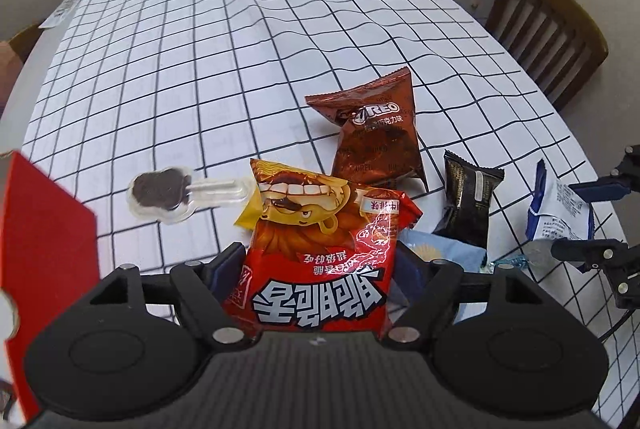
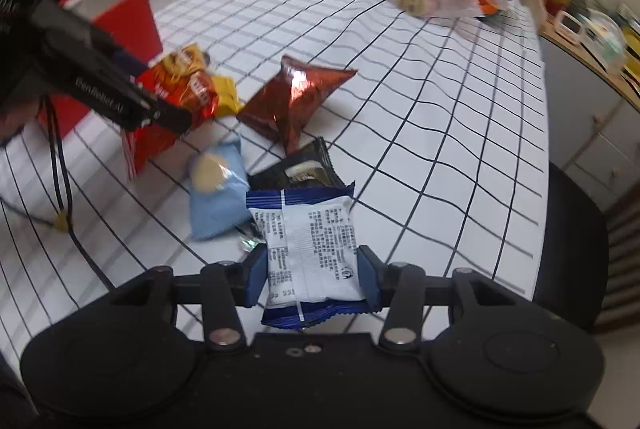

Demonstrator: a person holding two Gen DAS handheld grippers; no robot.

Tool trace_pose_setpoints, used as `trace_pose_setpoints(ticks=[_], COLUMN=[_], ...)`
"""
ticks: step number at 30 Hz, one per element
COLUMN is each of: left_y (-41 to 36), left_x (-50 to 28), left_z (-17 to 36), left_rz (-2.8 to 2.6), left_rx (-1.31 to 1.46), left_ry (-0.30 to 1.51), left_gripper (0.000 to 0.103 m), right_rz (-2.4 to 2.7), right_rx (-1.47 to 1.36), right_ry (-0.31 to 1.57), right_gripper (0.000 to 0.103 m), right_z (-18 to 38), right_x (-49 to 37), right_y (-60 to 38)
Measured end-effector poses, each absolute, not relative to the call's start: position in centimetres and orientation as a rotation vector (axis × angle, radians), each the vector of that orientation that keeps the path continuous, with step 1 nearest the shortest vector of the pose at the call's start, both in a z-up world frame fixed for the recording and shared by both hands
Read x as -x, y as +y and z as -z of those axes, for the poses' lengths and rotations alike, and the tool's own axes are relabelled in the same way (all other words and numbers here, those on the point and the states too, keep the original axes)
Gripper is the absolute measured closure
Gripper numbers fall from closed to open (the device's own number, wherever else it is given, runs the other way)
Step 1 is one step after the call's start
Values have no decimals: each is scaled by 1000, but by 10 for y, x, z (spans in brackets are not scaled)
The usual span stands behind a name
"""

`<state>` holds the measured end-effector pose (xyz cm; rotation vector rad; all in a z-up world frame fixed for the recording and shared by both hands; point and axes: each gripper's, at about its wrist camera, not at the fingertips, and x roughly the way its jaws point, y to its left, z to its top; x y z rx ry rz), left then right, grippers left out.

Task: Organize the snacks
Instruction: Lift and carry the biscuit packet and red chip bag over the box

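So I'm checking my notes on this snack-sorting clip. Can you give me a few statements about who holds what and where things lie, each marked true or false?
1. The left gripper is shut on the red snack bag. True.
2. The right gripper holds the brown Oreo packet. False: it grips the blue-and-white packet; the Oreo packet lies on the checked tablecloth.
3. The chocolate lollipop lies on the tablecloth, untouched. True.
4. The black packet is inside the red box. False: it lies on the tablecloth.
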<state>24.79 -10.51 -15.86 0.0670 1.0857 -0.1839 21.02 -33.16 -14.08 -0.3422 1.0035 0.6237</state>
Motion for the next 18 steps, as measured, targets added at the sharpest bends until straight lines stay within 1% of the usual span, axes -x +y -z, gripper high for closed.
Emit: trace_pose_setpoints(ticks=[8, 18], left_y=[-81, -28], left_x=[-218, -180], left_z=[131, 93], left_rz=[133, 58], left_rx=[-14, 44], left_ry=[1075, 1046], left_gripper=[26, 26], right_rz=[-560, -525], right_rx=[211, 116], right_ry=[985, 981], right_gripper=[57, 57], right_z=[110, 76], right_x=[-181, -155], right_y=[-304, -242])
